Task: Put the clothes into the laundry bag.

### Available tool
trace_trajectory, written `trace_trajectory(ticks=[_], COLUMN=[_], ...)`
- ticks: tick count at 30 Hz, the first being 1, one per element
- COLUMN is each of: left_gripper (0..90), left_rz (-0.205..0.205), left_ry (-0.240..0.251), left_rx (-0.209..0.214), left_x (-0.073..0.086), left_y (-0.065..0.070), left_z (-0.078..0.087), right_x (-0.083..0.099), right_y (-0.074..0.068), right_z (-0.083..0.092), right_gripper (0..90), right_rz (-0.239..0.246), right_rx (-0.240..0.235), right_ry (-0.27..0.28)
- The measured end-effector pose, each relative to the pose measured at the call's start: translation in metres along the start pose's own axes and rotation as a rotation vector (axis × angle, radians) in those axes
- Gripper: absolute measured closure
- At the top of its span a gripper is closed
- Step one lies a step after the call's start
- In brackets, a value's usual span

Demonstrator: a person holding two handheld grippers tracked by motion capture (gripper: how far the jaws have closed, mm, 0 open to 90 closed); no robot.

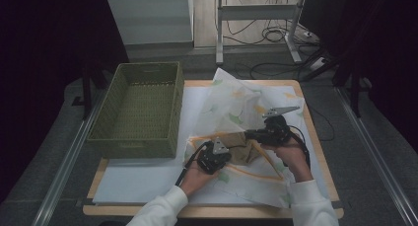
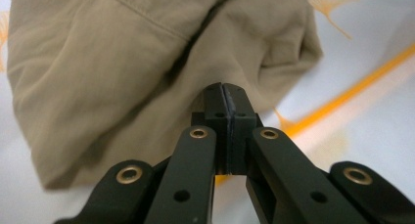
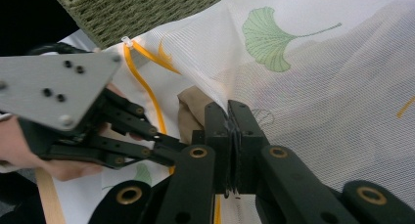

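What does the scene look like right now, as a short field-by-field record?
work: a tan garment going into a white mesh bag
left gripper: shut, tips at the garment
right gripper: shut on the bag's edge, lifting it
basket: green, woven, left of the bag, nothing in it
table: wooden, under a white sheet

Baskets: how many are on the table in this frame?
1. The green woven basket sits at the table's left, lying partly on the white sheet, left of the mesh bag; its corner also shows in the right gripper view. No other is visible.
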State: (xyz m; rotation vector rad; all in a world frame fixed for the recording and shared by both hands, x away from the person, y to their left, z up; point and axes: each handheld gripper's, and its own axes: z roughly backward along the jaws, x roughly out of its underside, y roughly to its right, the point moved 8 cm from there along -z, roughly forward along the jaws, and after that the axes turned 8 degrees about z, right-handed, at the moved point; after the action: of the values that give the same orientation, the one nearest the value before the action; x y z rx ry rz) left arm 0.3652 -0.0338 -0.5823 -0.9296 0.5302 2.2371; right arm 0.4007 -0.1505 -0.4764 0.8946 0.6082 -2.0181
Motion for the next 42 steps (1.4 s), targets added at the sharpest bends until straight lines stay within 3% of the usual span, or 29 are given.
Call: trace_trajectory(ticks=[15, 20, 24, 28, 34, 42], left_gripper=[90.0, 90.0, 90.0, 90.0, 90.0, 90.0], left_rz=[0.004, 0.021, 0.043, 0.053, 0.059, 0.136], left_ry=[0.047, 0.05, 0.054, 0.05, 0.121, 0.17], left_rx=[-0.094, -0.088, -0.06, -0.015, 0.022, 0.059], left_x=[-0.021, -0.024, -0.023, -0.018, -0.006, 0.009], left_y=[-0.018, -0.019, -0.018, -0.011, -0.006, -0.013], left_z=[-0.025, -0.027, -0.022, -0.011, 0.025, 0.069], right_x=[-0.003, -0.002, -0.001, -0.001, 0.0, 0.001], right_y=[-0.001, 0.0, 0.001, 0.0, 0.0, -0.003], right_z=[0.003, 0.004, 0.003, 0.002, 0.001, -0.005], right_gripper=[86.2, 86.2, 86.2, 86.2, 86.2, 86.2], right_rz=[0.005, -0.001, -0.002, -0.002, -0.004, 0.007], right_rx=[-0.004, -0.003, -0.005, -0.005, -0.002, -0.002], right_ry=[0.012, 0.013, 0.009, 0.004, 0.003, -0.014])
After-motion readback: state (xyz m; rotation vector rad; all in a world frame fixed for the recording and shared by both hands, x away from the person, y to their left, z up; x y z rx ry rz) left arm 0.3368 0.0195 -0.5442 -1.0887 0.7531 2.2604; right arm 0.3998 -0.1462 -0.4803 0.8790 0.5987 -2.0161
